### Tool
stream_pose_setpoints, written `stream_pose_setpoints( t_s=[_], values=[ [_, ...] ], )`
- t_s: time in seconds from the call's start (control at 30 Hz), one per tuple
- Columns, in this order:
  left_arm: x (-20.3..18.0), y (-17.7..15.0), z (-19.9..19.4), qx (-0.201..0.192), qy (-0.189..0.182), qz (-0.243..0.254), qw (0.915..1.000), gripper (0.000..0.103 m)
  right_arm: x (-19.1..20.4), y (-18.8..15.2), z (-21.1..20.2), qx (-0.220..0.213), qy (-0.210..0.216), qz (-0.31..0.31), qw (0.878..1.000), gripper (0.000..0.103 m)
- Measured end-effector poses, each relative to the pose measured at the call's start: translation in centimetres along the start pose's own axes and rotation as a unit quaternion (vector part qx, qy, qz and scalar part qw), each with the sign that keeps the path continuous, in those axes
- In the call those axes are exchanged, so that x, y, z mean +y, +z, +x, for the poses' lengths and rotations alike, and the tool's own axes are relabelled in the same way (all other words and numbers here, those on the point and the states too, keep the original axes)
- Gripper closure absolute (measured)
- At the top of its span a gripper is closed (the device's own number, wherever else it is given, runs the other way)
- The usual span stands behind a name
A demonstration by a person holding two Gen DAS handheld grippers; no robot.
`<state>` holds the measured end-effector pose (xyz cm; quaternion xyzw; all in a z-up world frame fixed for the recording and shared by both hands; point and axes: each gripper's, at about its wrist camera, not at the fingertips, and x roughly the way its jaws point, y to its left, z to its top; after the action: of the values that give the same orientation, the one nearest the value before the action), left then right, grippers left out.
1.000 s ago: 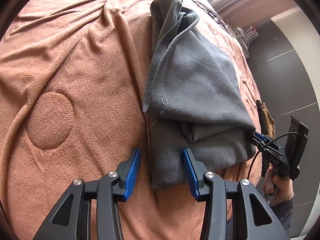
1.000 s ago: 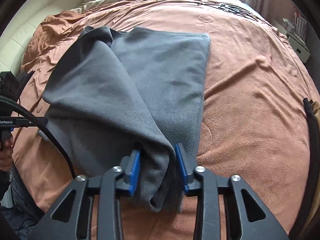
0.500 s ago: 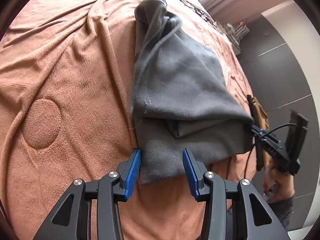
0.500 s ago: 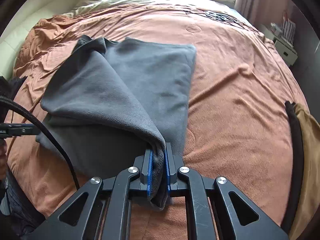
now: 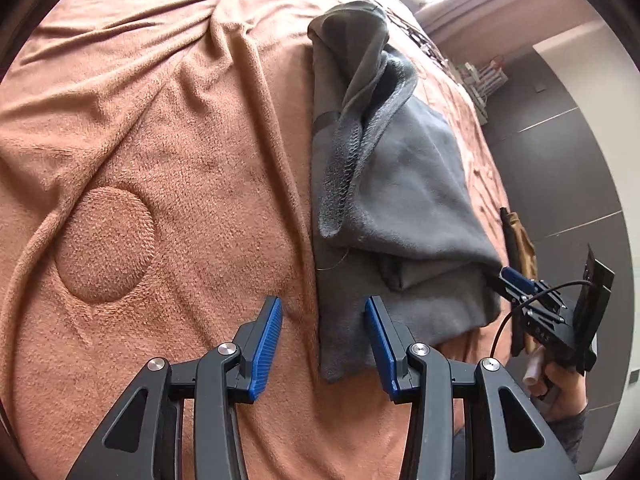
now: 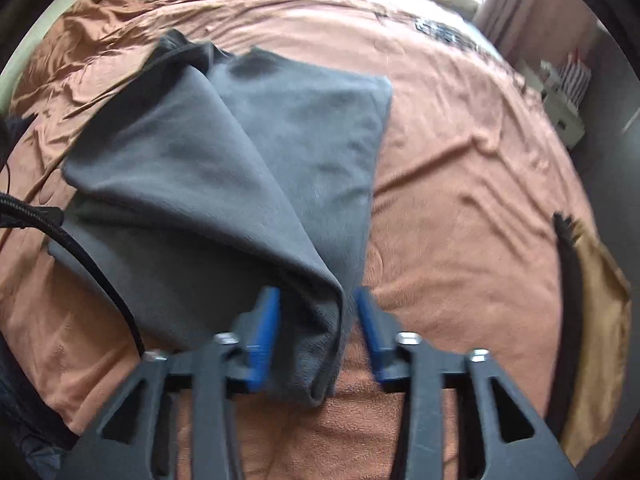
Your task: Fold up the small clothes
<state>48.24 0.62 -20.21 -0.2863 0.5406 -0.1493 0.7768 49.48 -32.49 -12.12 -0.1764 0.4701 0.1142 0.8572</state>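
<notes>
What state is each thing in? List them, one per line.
Left gripper: open, near corner of the garment between its fingers, not clamped.
Right gripper: open, a fold of the garment lying loose between its fingers.
Garment: grey, partly folded, one layer draped over another, lying on the blanket.
Blanket: spread over the bed, wrinkled.

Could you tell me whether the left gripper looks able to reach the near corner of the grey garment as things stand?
Probably yes: the left gripper is open, the grey garment has its corner lying between the fingers, and nothing covers it.
</notes>
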Motion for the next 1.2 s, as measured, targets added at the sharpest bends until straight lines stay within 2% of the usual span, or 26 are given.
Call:
stream_pose_setpoints(
  t_s=[0.17, 0.33, 0.57, 0.87, 1.07, 1.2],
  values=[
    [0.2, 0.2, -1.4, -0.015, -0.010, 0.005, 0.9998, 0.058, 4.5, 1.3, -1.3, -0.015, 0.011, -0.073, 0.997, 0.058],
    [1.3, 0.4, -3.4, -0.032, -0.024, -0.006, 0.9992, 0.058, 8.9, 2.3, -0.8, -0.015, 0.024, -0.138, 0.990, 0.058],
    [3.1, 0.2, -5.5, -0.053, -0.027, -0.020, 0.9980, 0.058, 12.0, 3.8, 0.9, -0.010, 0.031, -0.199, 0.979, 0.058],
    [6.4, 0.0, -7.7, -0.070, -0.021, -0.049, 0.9961, 0.058, 15.5, 5.0, 3.2, 0.004, 0.029, -0.287, 0.957, 0.058],
    [7.7, -0.3, -8.6, -0.080, -0.014, -0.066, 0.9945, 0.058, 17.5, 5.2, 5.2, 0.016, 0.012, -0.337, 0.941, 0.058],
    [8.1, -0.5, -8.9, -0.083, -0.007, -0.069, 0.9941, 0.058, 18.7, 4.7, 5.7, 0.009, -0.008, -0.375, 0.927, 0.058]
  ],
)
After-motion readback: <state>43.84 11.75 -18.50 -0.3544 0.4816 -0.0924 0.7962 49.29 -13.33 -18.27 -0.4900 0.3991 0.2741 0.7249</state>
